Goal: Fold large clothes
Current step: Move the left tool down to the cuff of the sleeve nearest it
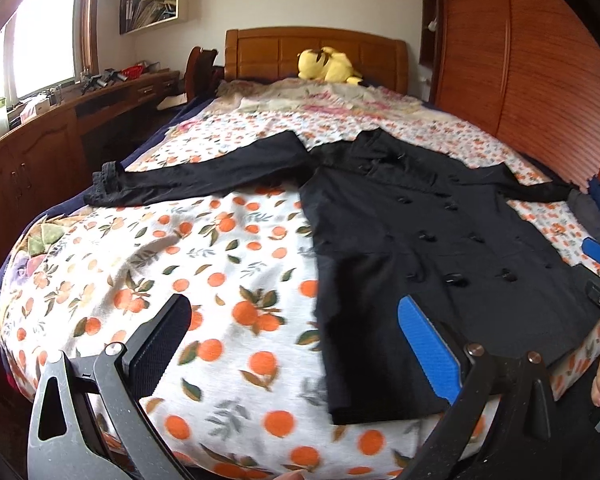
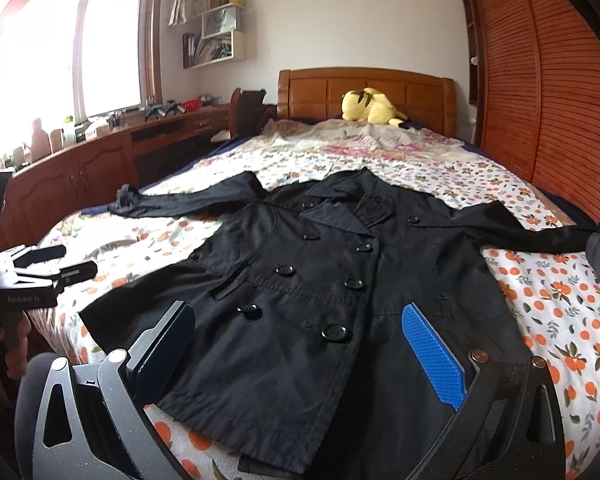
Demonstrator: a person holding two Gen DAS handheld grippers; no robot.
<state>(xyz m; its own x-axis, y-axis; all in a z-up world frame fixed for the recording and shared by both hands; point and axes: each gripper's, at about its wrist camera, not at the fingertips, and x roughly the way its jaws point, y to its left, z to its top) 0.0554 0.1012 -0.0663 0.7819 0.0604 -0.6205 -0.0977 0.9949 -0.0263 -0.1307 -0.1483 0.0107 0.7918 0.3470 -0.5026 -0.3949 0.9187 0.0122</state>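
Note:
A black double-breasted coat (image 1: 412,248) lies face up and spread flat on the bed, collar toward the headboard, both sleeves stretched out sideways; it also shows in the right wrist view (image 2: 300,292). My left gripper (image 1: 296,340) is open and empty, above the bedspread at the coat's left hem edge. My right gripper (image 2: 300,344) is open and empty, just above the coat's lower front. The left gripper also shows at the left edge of the right wrist view (image 2: 56,262). A blue pad of the right gripper shows at the right edge of the left wrist view (image 1: 598,252).
The bed has an orange-print bedspread (image 1: 220,280) and a wooden headboard (image 2: 364,92). A yellow plush toy (image 2: 370,106) lies at the head. A wooden desk and cabinets (image 2: 100,156) run along the left under the window. A slatted wooden wardrobe (image 2: 540,100) stands close on the right.

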